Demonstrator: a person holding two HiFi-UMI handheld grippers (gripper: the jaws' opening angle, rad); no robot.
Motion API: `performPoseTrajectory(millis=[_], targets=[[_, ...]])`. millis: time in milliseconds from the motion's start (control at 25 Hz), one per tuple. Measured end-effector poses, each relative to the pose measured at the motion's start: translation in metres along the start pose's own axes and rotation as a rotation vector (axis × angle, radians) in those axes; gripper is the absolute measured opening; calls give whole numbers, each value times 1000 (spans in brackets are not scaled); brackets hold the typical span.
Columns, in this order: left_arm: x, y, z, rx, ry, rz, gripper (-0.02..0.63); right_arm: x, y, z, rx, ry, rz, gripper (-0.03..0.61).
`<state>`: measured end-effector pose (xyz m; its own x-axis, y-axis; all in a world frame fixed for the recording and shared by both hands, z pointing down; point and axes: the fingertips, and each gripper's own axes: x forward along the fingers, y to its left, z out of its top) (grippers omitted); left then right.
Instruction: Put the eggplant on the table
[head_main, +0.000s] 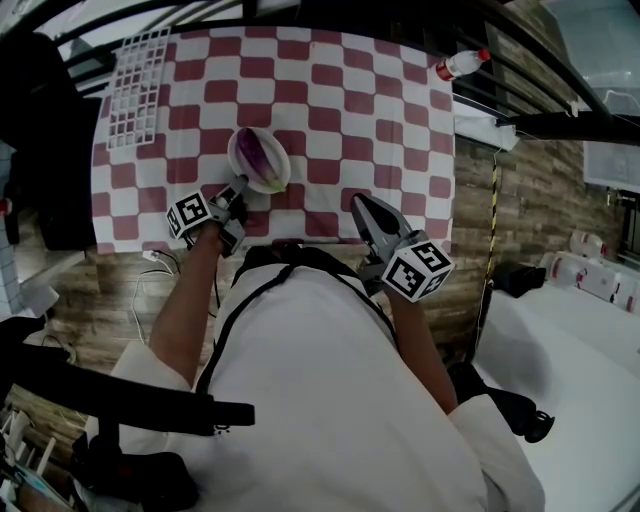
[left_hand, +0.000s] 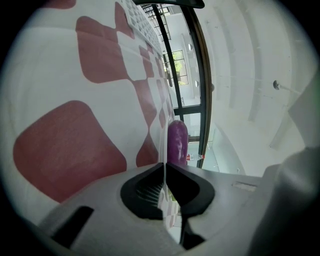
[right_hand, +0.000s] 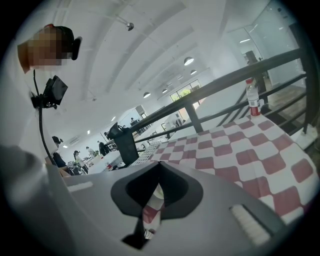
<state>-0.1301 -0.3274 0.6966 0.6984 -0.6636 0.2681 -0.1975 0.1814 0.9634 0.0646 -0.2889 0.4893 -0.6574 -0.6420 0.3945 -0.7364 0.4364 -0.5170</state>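
Note:
A purple eggplant (head_main: 262, 155) lies in a white plate (head_main: 236, 150) on the red-and-white checked tablecloth, left of the middle. My left gripper (head_main: 240, 186) reaches the plate's near rim. In the left gripper view its jaws (left_hand: 164, 164) are shut on the thin white rim of the plate (left_hand: 163, 147), and the eggplant (left_hand: 177, 142) shows just beyond. My right gripper (head_main: 358, 202) hovers over the table's near edge, to the right of the plate. Its jaws (right_hand: 160, 163) are shut with nothing between them.
A white wire rack (head_main: 135, 85) lies at the table's far left corner. A plastic bottle with a red cap (head_main: 462, 64) (right_hand: 253, 97) sits at the far right corner by a dark railing (head_main: 540, 70). A white cable (head_main: 150, 275) trails on the wooden floor.

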Motion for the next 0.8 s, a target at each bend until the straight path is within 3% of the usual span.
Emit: performPoseTrajectory(millis=[800], targets=[[2,18,1,-29,20,104,20,-2,-3,2,-1,-7,-13,8]])
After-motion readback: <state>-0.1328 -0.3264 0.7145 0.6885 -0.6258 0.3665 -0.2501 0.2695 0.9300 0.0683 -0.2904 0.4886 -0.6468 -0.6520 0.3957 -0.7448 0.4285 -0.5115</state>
